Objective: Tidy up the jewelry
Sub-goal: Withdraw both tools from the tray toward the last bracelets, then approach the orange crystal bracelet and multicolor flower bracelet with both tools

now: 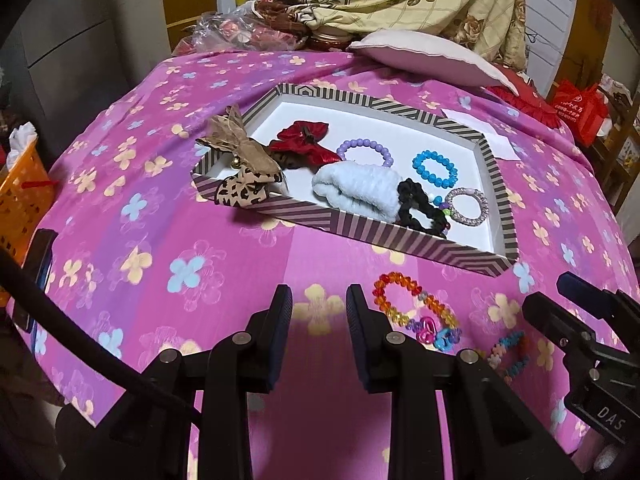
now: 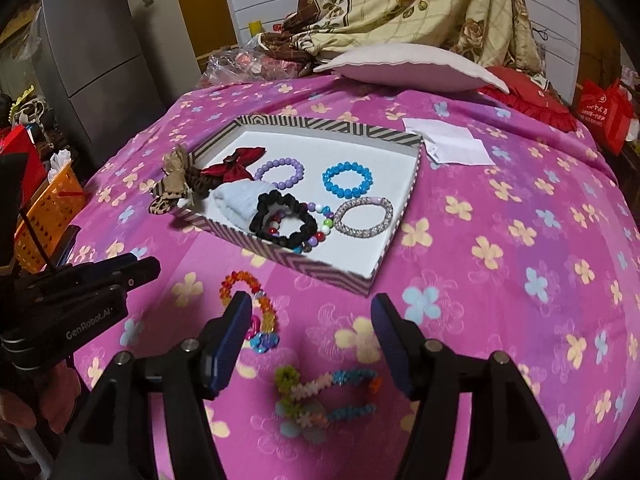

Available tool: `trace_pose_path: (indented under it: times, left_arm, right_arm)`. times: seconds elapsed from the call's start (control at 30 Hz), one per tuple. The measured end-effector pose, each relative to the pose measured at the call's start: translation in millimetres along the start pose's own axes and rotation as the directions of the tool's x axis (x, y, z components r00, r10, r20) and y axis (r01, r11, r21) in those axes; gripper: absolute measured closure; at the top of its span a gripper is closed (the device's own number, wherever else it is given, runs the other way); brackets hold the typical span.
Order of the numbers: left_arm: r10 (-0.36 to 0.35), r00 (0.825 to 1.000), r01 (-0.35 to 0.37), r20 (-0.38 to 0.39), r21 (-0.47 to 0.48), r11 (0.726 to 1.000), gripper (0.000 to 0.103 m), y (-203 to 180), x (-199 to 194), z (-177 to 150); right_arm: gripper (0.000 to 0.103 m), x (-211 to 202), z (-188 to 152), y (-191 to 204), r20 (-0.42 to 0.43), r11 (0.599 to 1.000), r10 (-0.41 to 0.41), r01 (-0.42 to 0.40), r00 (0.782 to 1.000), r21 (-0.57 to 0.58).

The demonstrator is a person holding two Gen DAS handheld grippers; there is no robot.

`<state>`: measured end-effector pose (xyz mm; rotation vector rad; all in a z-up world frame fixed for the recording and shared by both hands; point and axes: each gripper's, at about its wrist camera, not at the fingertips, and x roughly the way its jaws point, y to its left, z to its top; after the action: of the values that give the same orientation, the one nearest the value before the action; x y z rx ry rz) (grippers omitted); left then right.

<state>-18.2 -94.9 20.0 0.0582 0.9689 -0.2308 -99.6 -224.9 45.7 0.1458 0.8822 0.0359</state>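
A striped shallow box [image 1: 400, 236] [image 2: 304, 266] on the pink flowered bedspread holds a red bow [image 1: 306, 140], a purple bead bracelet [image 2: 280, 172], a blue bead bracelet [image 2: 347, 180], a sparkly bracelet [image 2: 363, 216], a black scrunchie [image 2: 280, 220] and a white cloth roll [image 1: 356, 188]. An orange-and-rainbow bead bracelet [image 1: 414, 306] [image 2: 256, 312] lies on the spread before the box. A pastel flower-bead bracelet [image 2: 324, 396] [image 1: 508, 354] lies nearer. My left gripper [image 1: 319, 304] is open over bare bedspread. My right gripper [image 2: 310, 316] is open above the pastel bracelet, not touching it.
A leopard-print bow [image 1: 240, 172] hangs over the box's left corner. A pillow [image 2: 412, 66] and a folded floral quilt [image 2: 400, 4] lie at the bed's far end. White paper [image 2: 452, 142] sits beside the box. An orange basket [image 1: 20, 200] stands left of the bed.
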Motion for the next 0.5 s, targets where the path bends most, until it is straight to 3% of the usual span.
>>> trace_pose_path:
  times: [0.5]
  left_arm:
    - [-0.010, 1.000, 0.010, 0.017, 0.009, 1.000, 0.054, -5.3, -17.7, -18.7]
  right_arm:
    - [0.038, -21.3, -24.7, 9.4, 0.025, 1.000, -0.019, 0.020, 0.999, -0.021]
